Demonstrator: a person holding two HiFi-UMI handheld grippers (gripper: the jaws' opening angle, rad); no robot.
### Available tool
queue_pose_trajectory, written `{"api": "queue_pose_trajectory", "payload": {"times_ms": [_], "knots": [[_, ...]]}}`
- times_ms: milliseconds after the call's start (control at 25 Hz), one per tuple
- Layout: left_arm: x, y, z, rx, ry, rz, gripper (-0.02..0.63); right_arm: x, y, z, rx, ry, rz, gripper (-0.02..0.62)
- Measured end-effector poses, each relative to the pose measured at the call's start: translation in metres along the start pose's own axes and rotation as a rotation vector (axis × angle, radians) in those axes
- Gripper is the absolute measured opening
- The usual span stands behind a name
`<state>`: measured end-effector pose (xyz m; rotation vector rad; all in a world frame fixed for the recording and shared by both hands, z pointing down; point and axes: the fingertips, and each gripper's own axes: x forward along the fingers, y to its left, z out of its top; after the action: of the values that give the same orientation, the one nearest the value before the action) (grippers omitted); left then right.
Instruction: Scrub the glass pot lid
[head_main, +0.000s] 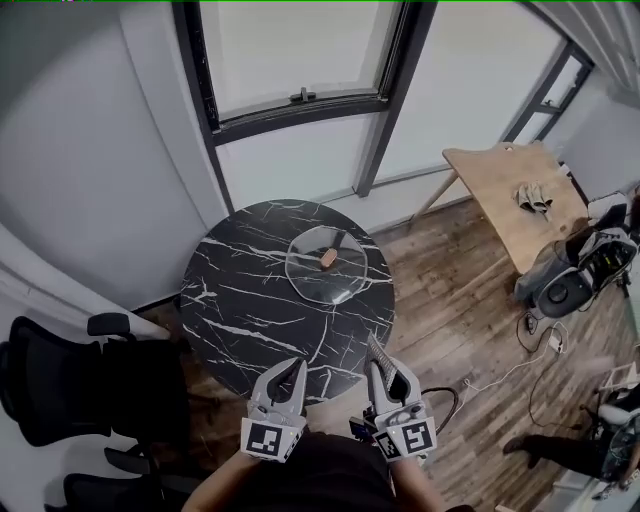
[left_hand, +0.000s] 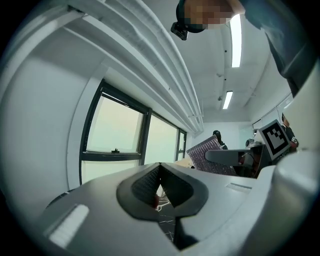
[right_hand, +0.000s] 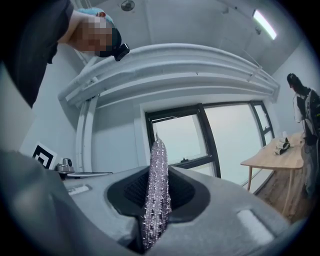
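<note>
Down on the round black table (head_main: 240, 295), the glass lid (head_main: 312, 272) lies flat toward the window side, its brown knob (head_main: 328, 258) up. The left gripper (head_main: 292, 372) hangs over the near edge, clenched on nothing. Just beside it, the right gripper (head_main: 384, 368) pinches a glittery scrub pad (right_hand: 157, 185) upright between its jaws. Both are well apart from the lid.

Head looks down — gripper views level, share window (head_main: 295, 50).
</note>
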<state>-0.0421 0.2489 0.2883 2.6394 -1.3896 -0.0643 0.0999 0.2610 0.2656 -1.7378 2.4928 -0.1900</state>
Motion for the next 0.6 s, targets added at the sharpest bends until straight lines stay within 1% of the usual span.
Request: {"api": "queue_pose_trajectory", "payload": {"times_ms": [160, 240, 320, 440, 600], "knots": [[0.019, 0.044, -0.006, -0.011, 0.034, 0.005, 0.003, 0.041, -0.003, -0.005, -0.002, 0.016, -0.025, 0.078], [0.029, 0.065, -0.008, 0.007, 0.051, 0.014, 0.003, 0.060, -0.004, -0.004, -0.010, 0.015, -0.028, 0.078], [0.040, 0.080, -0.004, 0.030, 0.044, 0.017, 0.003, 0.078, -0.007, -0.001, -0.016, 0.017, -0.027, 0.078], [0.051, 0.090, -0.001, 0.026, 0.028, 0.021, 0.003, 0.093, -0.012, 0.000, -0.021, 0.025, -0.022, 0.078], [0.069, 0.091, -0.016, -0.007, 0.059, 0.048, 0.003, 0.112, -0.031, -0.006, -0.012, 0.032, -0.008, 0.078]]}}
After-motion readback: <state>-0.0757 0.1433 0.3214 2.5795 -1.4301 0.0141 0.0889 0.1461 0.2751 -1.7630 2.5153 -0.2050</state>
